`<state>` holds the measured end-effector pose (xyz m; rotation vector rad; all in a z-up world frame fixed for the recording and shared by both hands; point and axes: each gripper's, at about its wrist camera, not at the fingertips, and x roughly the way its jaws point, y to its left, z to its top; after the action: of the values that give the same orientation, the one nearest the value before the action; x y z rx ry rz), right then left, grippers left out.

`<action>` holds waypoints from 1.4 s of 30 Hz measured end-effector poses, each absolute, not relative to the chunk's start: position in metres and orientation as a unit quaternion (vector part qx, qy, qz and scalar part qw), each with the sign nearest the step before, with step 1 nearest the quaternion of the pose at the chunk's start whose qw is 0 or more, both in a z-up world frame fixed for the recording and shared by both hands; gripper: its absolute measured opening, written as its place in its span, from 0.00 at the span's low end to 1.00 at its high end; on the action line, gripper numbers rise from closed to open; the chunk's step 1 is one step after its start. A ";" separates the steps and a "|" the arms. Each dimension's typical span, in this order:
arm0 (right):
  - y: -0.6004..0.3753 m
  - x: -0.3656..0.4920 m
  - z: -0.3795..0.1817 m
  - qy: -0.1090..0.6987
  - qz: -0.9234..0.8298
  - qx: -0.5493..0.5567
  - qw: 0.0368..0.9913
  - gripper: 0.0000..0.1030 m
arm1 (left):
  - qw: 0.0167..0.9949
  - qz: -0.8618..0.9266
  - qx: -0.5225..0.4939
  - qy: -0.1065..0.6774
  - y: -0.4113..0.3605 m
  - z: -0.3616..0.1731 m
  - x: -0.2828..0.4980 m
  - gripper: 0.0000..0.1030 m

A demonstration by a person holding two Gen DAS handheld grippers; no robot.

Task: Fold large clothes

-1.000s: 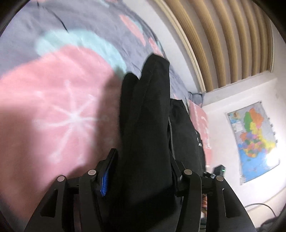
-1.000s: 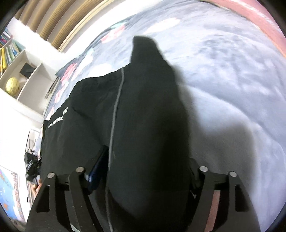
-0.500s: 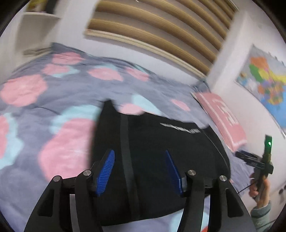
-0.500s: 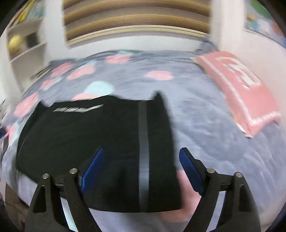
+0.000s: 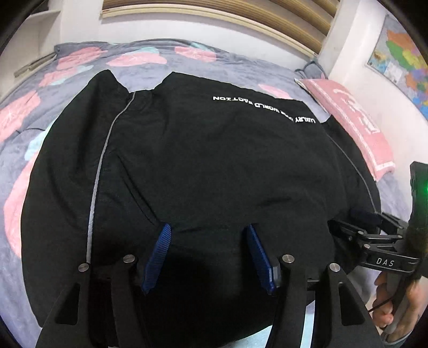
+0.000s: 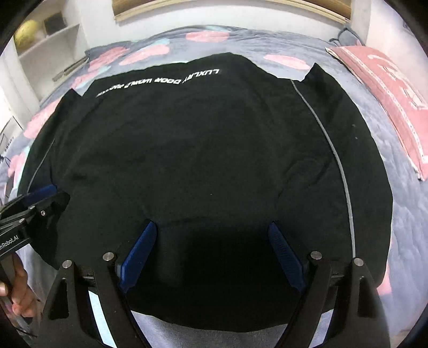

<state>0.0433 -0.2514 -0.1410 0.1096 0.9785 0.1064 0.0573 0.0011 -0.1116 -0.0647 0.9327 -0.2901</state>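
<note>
A large black garment with white lettering and thin grey seams lies spread flat on the bed; it also fills the right wrist view. Its two sleeves are folded in along the sides. My left gripper is open and empty, over the garment's near edge. My right gripper is open and empty, also over the near edge. The right gripper shows at the right of the left wrist view. The left gripper shows at the left of the right wrist view.
The bed has a grey cover with pink and teal patches. A pink pillow lies at the right. White shelves stand at the left, a slatted headboard behind, and a map hangs on the right wall.
Both grippers let go of the black fabric they held up and opened. The garment now lies flat on the bed, and both grippers have pulled back to its near edge.
</note>
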 end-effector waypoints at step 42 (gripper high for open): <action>-0.202 -0.058 0.079 0.237 -0.017 0.022 0.971 0.97 | 0.976 0.003 0.008 0.216 -0.007 0.099 -0.075 0.75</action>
<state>-0.0581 -0.2018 0.0792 0.0435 0.4777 -0.0343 -0.0746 -0.0066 0.0989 0.0157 0.4347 0.0068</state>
